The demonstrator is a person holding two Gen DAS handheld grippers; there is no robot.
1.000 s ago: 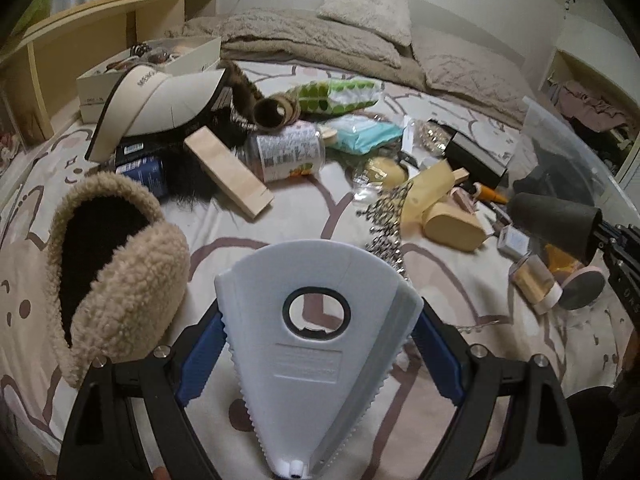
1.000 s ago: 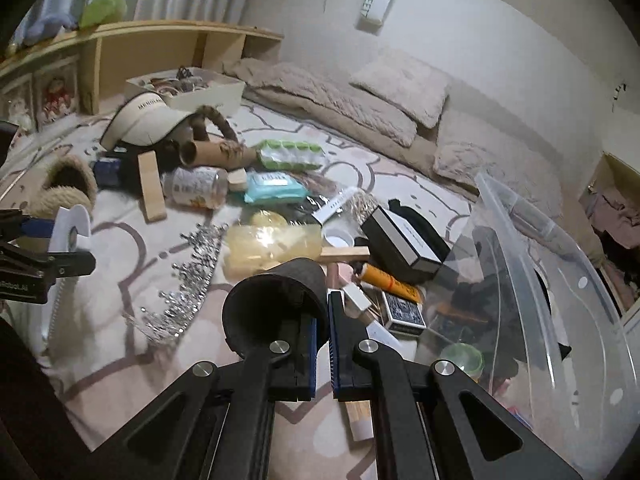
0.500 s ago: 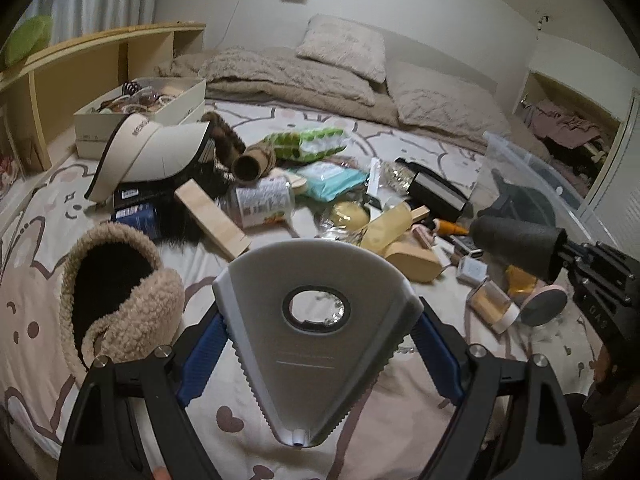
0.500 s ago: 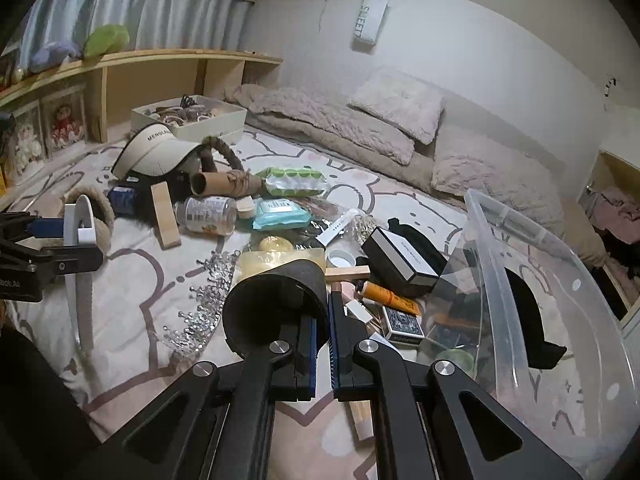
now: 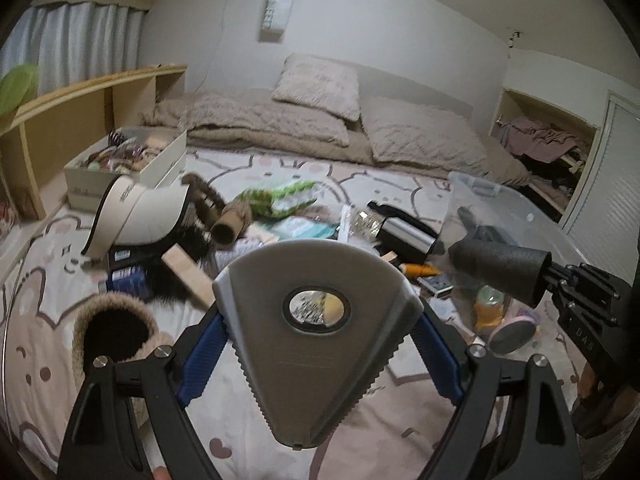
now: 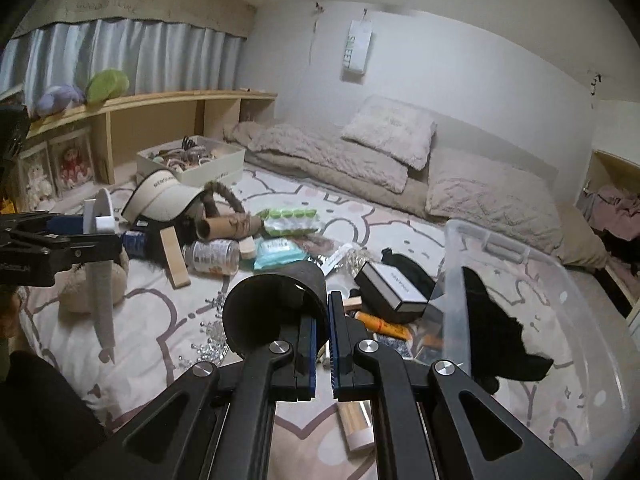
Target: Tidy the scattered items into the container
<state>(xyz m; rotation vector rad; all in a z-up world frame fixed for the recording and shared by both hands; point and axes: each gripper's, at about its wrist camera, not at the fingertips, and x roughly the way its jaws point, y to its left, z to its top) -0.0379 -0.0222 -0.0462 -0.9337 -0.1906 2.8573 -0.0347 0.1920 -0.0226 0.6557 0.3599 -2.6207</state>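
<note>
Both hands have risen since the earlier frames, so more of the wall and pillows shows and the clutter on the bed sits lower in each view. The left gripper point(image 5: 318, 354) stands with its jaws wide, clamped on a grey fan-shaped plastic piece point(image 5: 316, 336) whose toothed edges meet the blue pads point(image 5: 200, 354); in the right wrist view that piece point(image 6: 100, 264) hangs edge-on at the far left. The right gripper point(image 6: 322, 344) has its jaws pressed together on the wall of a black cylinder point(image 6: 272, 312), its open mouth facing the camera; from the left wrist the same cylinder point(image 5: 500, 270) juts leftward in front of the clear plastic container point(image 5: 516, 216). That container point(image 6: 560, 320) stands on the bedspread to the right and holds a black cloth point(image 6: 496, 340). Scattered items lie between the two grippers: a cream visor point(image 5: 140, 216), a wooden block point(image 5: 188, 272), a cardboard tube point(image 5: 232, 226), a green packet point(image 5: 280, 198), a black box point(image 6: 392, 290) and an orange tube point(image 6: 380, 324). A fleecy slipper point(image 5: 112, 332) lies near the left gripper.
</note>
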